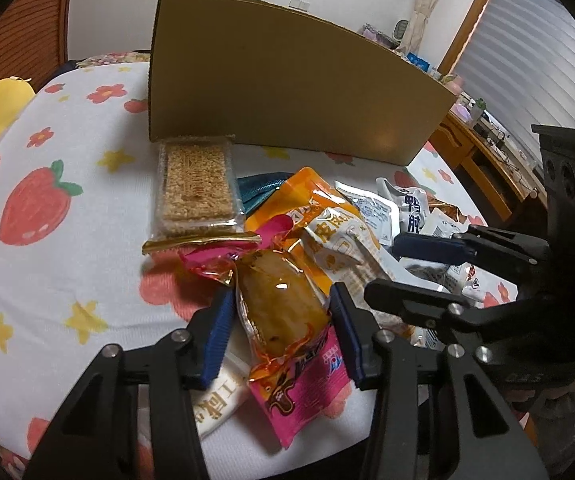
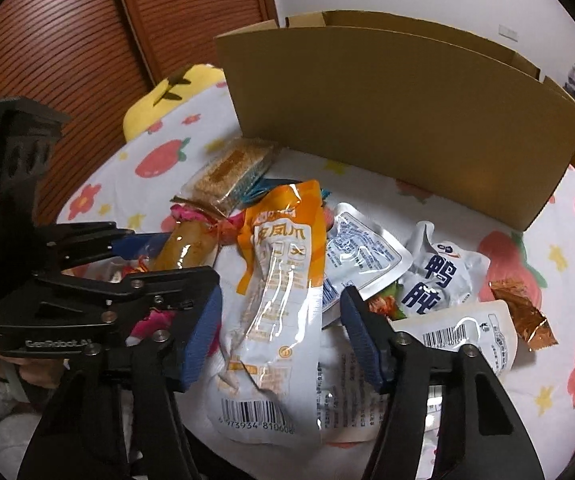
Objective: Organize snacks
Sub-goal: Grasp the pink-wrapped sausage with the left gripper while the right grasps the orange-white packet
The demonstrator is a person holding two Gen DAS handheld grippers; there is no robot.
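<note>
The left gripper (image 1: 283, 320) reaches over a pile of snacks on a white cloth (image 1: 87, 184) printed with strawberries and flowers. Its 2 blue-padded fingers (image 1: 217, 336) stand on either side of a pink-and-orange packet (image 1: 283, 320) with a clear window showing a brown piece inside; whether the pads press the wrapper cannot be told. Beyond it lies an orange pouch (image 1: 319, 216), and to the left a clear-wrapped sesame bar (image 1: 195, 192) lies against the foot of an upright cardboard box (image 1: 287, 84). White sachets (image 1: 399, 208) are scattered to the right, where the right gripper (image 1: 415, 268) hangs over them, jaws apart.
</note>
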